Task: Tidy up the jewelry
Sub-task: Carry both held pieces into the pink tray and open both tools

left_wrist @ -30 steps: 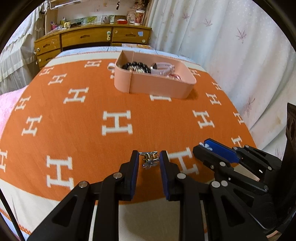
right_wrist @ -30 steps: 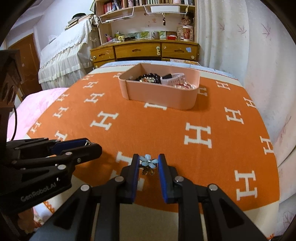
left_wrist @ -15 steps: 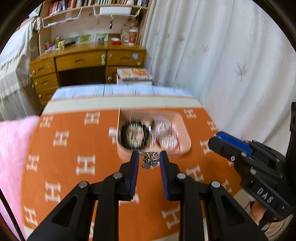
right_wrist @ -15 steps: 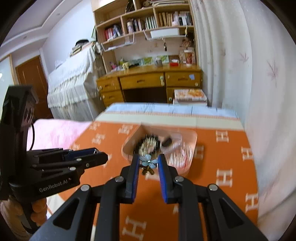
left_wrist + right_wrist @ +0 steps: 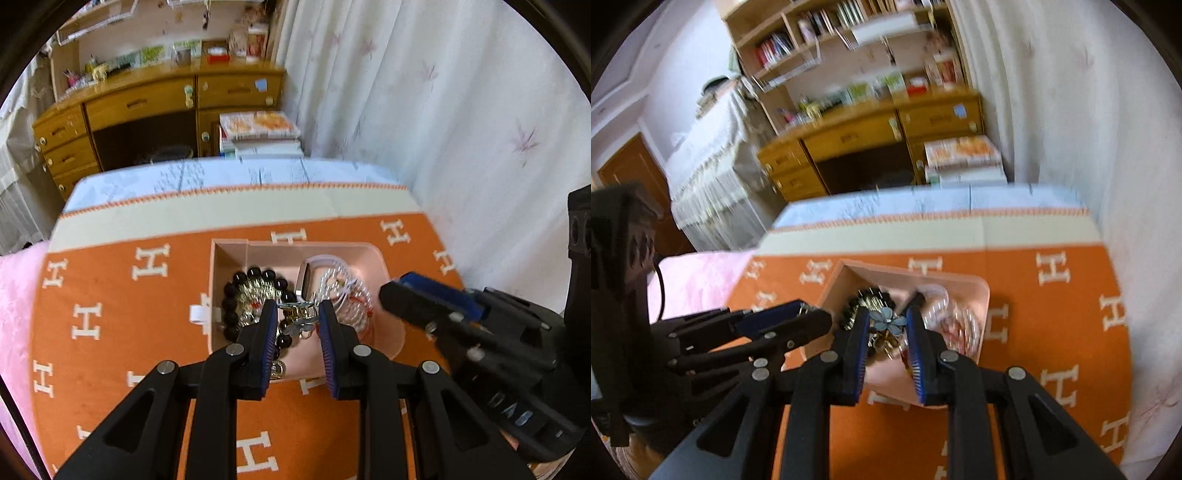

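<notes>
Over the pink tray [image 5: 373, 258] on the orange blanket [image 5: 122, 332] I have both tools pointing steeply down. My left gripper [image 5: 297, 320] has its jaws clamped on a small silver flower earring [image 5: 300, 322], which hangs above the tray's contents, just over the black bead bracelet [image 5: 255, 275] and beside the watch with a pale strap [image 5: 308, 273] and the clear bead bracelets [image 5: 351, 295]. My right gripper [image 5: 887, 322] has its jaws clamped on a blue flower earring [image 5: 884, 319], likewise held above the tray [image 5: 979, 291], with the dark beads [image 5: 871, 295] behind it. In the right wrist view the left gripper [image 5: 809, 314] reaches in from the left, its tip at the tray's near corner. Beyond the blanket's cream border stand a wooden desk [image 5: 155, 107], a stack of books [image 5: 258, 133] and a white curtain [image 5: 443, 110].
</notes>
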{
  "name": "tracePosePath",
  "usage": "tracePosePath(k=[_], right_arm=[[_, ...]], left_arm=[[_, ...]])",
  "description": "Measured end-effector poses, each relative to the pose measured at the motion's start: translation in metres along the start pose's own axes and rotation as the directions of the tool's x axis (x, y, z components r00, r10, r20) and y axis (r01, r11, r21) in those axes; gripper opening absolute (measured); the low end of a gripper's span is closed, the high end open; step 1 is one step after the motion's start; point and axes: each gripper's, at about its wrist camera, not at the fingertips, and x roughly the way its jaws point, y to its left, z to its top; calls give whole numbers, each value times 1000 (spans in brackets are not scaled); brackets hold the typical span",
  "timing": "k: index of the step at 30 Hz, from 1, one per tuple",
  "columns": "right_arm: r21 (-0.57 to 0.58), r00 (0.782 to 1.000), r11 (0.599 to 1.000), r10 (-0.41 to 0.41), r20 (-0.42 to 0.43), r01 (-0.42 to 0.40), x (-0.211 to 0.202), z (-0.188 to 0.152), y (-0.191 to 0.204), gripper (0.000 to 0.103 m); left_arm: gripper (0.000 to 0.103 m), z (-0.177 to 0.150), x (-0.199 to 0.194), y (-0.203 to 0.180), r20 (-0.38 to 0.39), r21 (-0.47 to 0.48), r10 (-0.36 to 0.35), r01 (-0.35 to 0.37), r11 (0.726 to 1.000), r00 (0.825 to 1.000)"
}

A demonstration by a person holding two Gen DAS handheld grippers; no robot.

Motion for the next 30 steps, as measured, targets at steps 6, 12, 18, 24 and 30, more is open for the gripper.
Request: tracePosePath(k=[6,12,18,24,30], right_arm=[[9,994,998,-54,-92,55,30,-16,-12,21],[66,997,997,-36,-75,41,20,-20,-25,24],[90,999,996,-25,-35,28,1,-24,-18,24],[104,999,994,-27,33,23,-29,-35,-7,25],[78,992,995,-67,108,59,-66,-58,10,40]], left_arm=[[53,-10,22,0,-29,29,108,-107,994,994],[84,-15,6,14,18,-18,94,-94,995,995],[94,-19,-13,21,16,-73,76,-74,995,997],[96,-33,-40,17,33,-81,79,-76,994,996],[97,-60,-76,9,43,-92,201,-197,976,979]])
